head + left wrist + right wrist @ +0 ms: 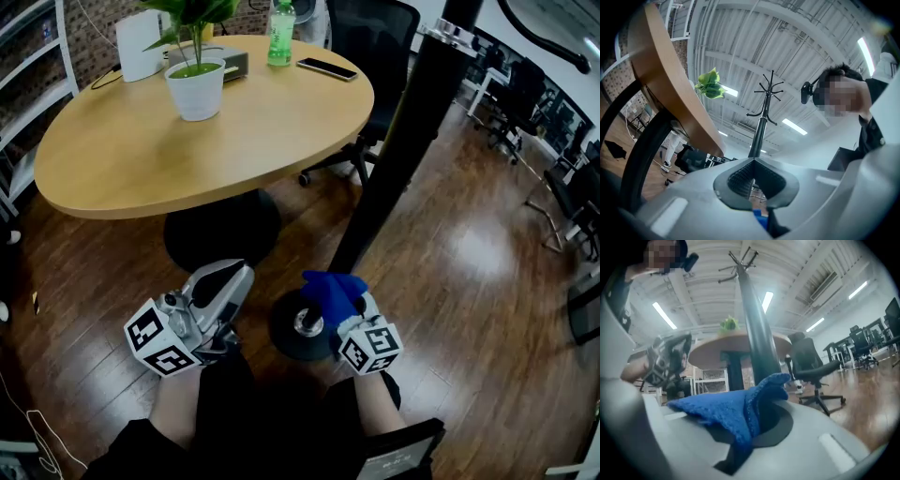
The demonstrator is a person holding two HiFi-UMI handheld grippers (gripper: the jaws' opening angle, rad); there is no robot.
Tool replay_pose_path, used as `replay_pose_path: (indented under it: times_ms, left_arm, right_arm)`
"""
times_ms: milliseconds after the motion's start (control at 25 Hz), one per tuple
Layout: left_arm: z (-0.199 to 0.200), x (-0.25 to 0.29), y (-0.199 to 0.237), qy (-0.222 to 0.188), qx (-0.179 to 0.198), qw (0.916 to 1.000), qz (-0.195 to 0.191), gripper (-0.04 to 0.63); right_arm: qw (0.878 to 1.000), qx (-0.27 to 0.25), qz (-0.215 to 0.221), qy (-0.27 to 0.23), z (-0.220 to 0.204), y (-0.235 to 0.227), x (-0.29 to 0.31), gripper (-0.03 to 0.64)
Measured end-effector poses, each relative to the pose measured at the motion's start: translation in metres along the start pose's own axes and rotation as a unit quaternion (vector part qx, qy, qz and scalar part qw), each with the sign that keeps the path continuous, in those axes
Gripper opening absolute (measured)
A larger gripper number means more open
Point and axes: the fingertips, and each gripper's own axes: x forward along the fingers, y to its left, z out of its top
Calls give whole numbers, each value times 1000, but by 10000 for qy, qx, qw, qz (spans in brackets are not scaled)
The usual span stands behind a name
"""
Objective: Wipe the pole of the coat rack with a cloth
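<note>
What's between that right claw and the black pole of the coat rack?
A blue cloth, pinched in the right claw, sits before the pole; the right gripper view shows it.

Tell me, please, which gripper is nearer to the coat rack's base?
The right. The right gripper, shut on the blue cloth, sits over the base by the foot of the pole; the left gripper is off to the base's left, clear of it.

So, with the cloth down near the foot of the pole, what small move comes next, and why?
Probably slide the right gripper up along the pole. Its jaws are shut on the blue cloth, which sits low by the base, so nearly all the pole lies above it.
</note>
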Motion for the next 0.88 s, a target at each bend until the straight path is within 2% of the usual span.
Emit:
replay_pose_path:
  times_ms: [80, 160, 320, 480, 600, 680, 760, 880]
  left_arm:
    - [2, 1, 0, -37, 10, 10000, -20, -6]
    - [7, 2, -1, -82, 25, 10000, -42, -6]
    - [22, 3, -5, -237, 51, 9997, -93, -6]
    - [34, 6, -11, -366, 141, 9990, -192, -6]
    - [41, 5, -13, -424, 185, 9987, -211, -6]
    - [45, 6, -13, -454, 206, 9985, -221, -6]
    - [46, 7, -15, -453, 220, 9984, -246, -6]
    - [42, 7, -15, -402, 208, 9986, -274, -6]
  right_arm:
    - [9974, -241, 206, -651, 70, 15, 1, 22]
    - [9893, -555, 404, -1284, 143, 32, 0, 21]
    - [9609, -1149, 655, -2435, 280, 59, -6, 21]
    - [9377, -1307, 666, -3151, 381, 66, -15, 23]
    - [9306, -1389, 653, -3322, 417, 66, -20, 21]
    - [9294, -1368, 586, -3377, 420, 64, -22, 21]
    - [9301, -1327, 579, -3375, 407, 62, -22, 21]
    - [9382, -1193, 541, -3204, 367, 54, -23, 22]
